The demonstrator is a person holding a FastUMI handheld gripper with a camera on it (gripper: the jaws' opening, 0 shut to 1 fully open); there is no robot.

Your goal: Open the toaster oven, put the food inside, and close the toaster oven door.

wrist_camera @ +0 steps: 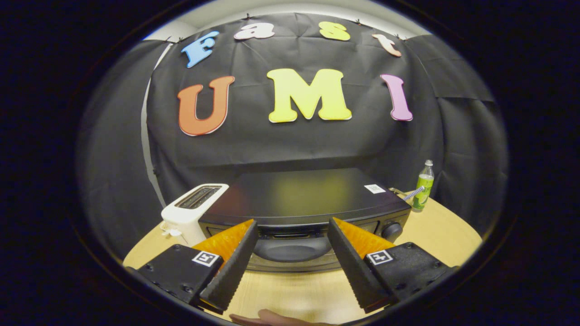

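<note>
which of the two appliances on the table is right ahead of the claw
The black toaster oven, just beyond the open claw; the white toaster stands beside it.

No legible text; toaster oven [299, 199] white label [374, 189] too small to read.

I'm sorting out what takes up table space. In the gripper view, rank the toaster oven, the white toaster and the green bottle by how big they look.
1. Toaster oven, just beyond the open gripper.
2. White toaster, beside the oven.
3. Green bottle, smallest, though it stands farther back, so that is partly distance.
</note>
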